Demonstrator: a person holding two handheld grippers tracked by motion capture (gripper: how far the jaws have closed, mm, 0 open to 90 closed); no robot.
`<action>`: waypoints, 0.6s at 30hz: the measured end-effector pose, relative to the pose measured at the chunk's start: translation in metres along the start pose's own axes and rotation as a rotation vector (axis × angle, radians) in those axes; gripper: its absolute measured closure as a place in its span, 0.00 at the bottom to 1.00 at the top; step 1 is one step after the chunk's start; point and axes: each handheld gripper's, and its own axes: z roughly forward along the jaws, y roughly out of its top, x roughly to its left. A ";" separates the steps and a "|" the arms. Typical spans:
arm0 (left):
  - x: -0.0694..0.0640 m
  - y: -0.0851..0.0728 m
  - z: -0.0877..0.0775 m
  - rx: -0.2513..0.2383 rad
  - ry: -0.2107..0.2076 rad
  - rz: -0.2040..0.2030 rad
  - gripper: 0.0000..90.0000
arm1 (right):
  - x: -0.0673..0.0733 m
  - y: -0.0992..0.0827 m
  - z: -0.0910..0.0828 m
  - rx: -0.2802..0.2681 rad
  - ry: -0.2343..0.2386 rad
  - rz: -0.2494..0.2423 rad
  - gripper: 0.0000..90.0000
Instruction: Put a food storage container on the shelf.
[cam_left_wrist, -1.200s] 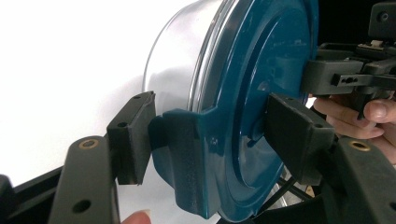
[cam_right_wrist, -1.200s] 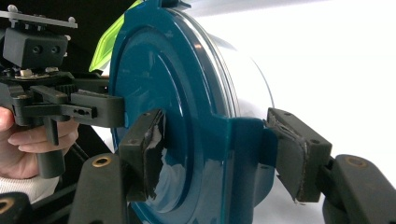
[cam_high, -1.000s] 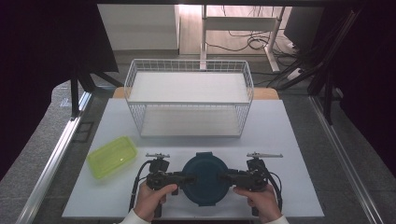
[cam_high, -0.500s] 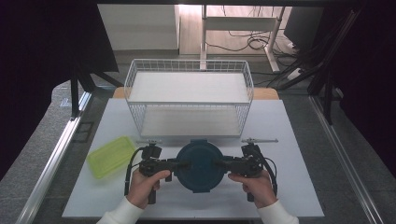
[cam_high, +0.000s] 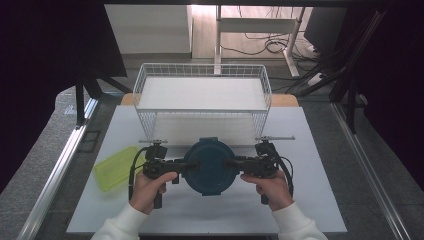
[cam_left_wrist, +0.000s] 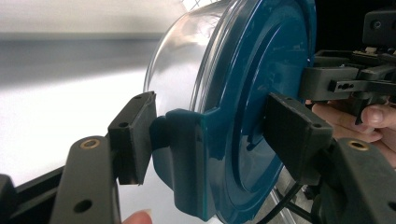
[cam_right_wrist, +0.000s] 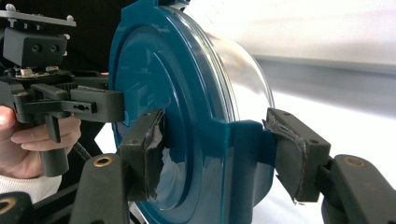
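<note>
STAGE: lidded container (cam_high: 210, 167) clamped at opposite latches by left hand-held gripper (cam_high: 186, 165) and right hand-held gripper (cam_high: 231, 162), held just in front of the wire basket (cam_high: 202, 82) | LEFT: likely setting it into that basket (a judgement) | UNCLEAR: whether it clears the surface (cam_high: 310, 200); contents unreadable

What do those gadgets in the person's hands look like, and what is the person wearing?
Each hand-held gripper, left and right, is black, with two blocky jaws tipped by dark rectangular pads and brass-coloured pivot pins. A black cable loops from each, and a thin grey plate sits on top. The sleeves are white.
</note>
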 end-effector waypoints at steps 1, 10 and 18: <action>0.000 0.002 -0.001 0.002 -0.001 0.001 0.40 | 0.001 0.004 0.000 -0.003 -0.001 -0.005 0.43; -0.004 0.019 -0.008 -0.007 0.009 0.015 0.40 | 0.004 0.018 0.000 -0.015 0.011 -0.008 0.43; -0.011 0.036 -0.015 -0.023 0.020 0.036 0.40 | 0.008 0.033 -0.003 -0.033 0.021 -0.009 0.43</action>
